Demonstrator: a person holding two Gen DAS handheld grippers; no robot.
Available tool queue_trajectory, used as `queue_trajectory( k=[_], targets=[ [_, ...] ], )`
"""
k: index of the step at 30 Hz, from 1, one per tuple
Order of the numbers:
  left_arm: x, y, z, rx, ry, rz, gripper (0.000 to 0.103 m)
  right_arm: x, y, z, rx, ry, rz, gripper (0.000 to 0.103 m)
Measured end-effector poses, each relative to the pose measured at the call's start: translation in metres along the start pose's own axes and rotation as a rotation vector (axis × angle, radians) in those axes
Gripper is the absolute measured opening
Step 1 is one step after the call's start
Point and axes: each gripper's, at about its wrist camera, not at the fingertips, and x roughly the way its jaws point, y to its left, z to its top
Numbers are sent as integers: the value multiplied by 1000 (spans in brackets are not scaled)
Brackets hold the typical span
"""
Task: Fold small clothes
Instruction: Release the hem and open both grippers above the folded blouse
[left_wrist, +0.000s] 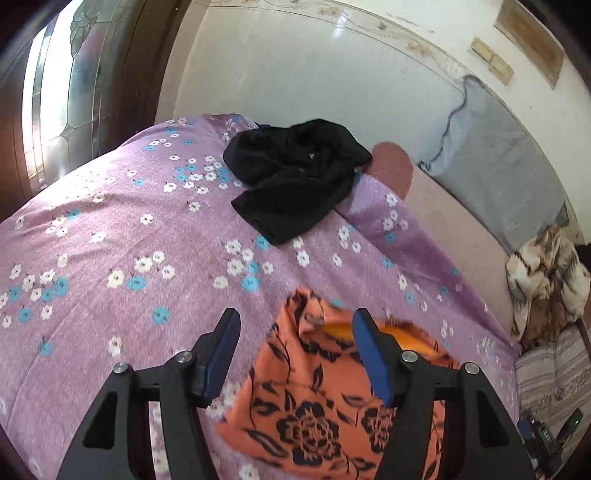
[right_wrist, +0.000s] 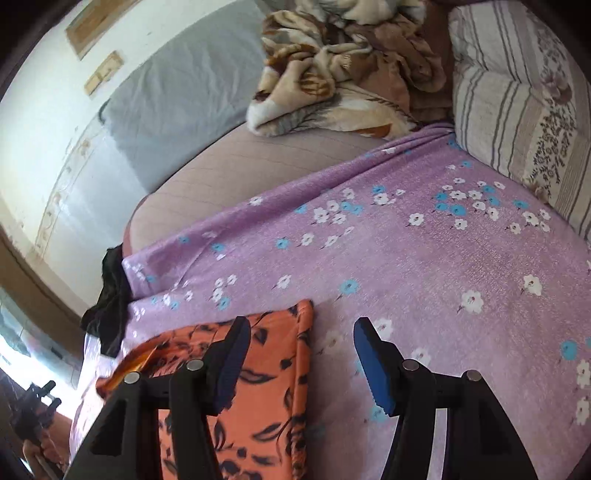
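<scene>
Orange floral garment (left_wrist: 314, 398) lies on the purple flowered bedsheet (left_wrist: 110, 258), its lower part cut off by the frame bottom and partly covered by the gripper fingers in both wrist views. Top edge of it in the left view is blurred; a yellow-orange inner layer shows there, can't make out how it is folded. In the right view its far edge looks straight and flat, left corner rumpled.

Left gripper (left_wrist: 293, 325) has jaws apart, nothing pinched; the garment lies below and between them, and the pads do not press on it. Right gripper (right_wrist: 301, 332) also has jaws spread, nothing held; its left finger overlaps the garment's right portion, its right finger is over bare sheet.

Black garment (left_wrist: 295, 177) is crumpled further up the bed, well apart from the orange one. In the right view only a strip of it shows at the sheet's left edge.

Around: grey pillow (left_wrist: 495, 162) against the wall, brown-cream patterned blanket (right_wrist: 343, 66) bunched near it, striped pillow (right_wrist: 517, 92) at the bed's right side, partly cut off. Bare mattress (right_wrist: 240, 166) shows past the sheet edge. Glass-panel door (left_wrist: 62, 92) at left. Dark device with a green light (left_wrist: 554, 432) at the lower right corner, too small to identify. Far lower left of the right view shows another gripper and a hand (right_wrist: 40, 428), dim and mostly cut off
</scene>
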Motion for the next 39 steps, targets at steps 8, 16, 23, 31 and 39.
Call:
queue_trajectory(
  k=[8,16,23,31,39],
  targets=[
    [39,-29,-92,172,300,103,65,1,94,-97,-254,195,64,58],
    [65,17,-88,76,381,100,71,56,166,-98,-395,271,-1,58],
    [82,18,-77,141,385,127,77,175,219,-102,-444,413,-178,60],
    [83,18,-74,168,397,80,79,232,303,-92,-493,357,-122,59],
    [63,33,-61,173,314,107,79,203,335,-68,-431,163,-33,58]
  ],
)
